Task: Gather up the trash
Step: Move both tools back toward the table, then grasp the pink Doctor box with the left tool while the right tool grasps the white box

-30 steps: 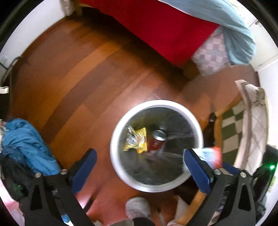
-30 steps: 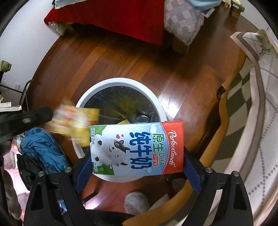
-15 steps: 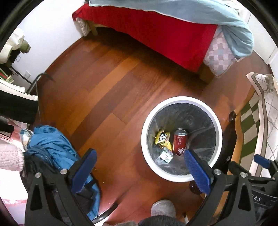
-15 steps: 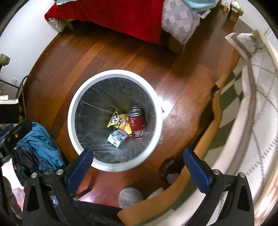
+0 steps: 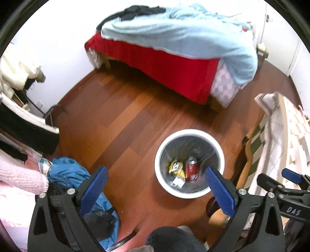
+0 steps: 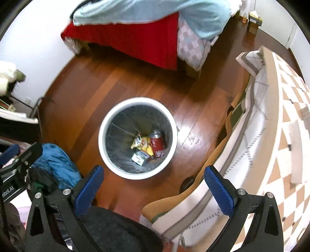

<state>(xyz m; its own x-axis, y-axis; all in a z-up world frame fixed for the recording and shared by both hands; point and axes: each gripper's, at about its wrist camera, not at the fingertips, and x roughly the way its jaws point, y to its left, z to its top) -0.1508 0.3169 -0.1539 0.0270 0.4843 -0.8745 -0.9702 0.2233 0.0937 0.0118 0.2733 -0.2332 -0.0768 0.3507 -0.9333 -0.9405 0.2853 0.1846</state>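
Bin (image 6: 105,153): round, white smooth rim, lined with a crinkly grey-black plastic bag, standing on glossy reddish wood plank floor (image 6: 93,93). Inside at the bottom: red cylindrical can (image 6: 157,142), upright or slightly tilted; crumpled yellow foil snack wrapper (image 6: 142,144) touching its left side; small milk carton (image 6: 139,157), boxy, white/green/blue print, lying just below the wrapper. Same three visible in the left view: can (image 5: 191,168), wrapper (image 5: 176,167), carton (image 5: 178,181), smaller and blurrier.

Left gripper (image 5: 157,191): blue ribbed pads spread wide, nothing between them. Right gripper (image 6: 154,189): same, fingers wide apart, empty.

Edges/clearance: open floor between bin and bed with red skirt and pale blue blanket (image 6: 155,13). Bin's right side is near the curved tan edge of a quilted checkered sofa cover (image 6: 257,135); blue jacket heap (image 6: 56,164) sits near the lower left. Bin touches neither.

Versus 1.0 s ago: the right gripper then pinched the carton above the bin, and a wrapper was in mid-air; both now lie in the bin. Versus 0.5 s ago: contents unchanged, both cameras are higher, bin looks smaller, more of the bed is in view.
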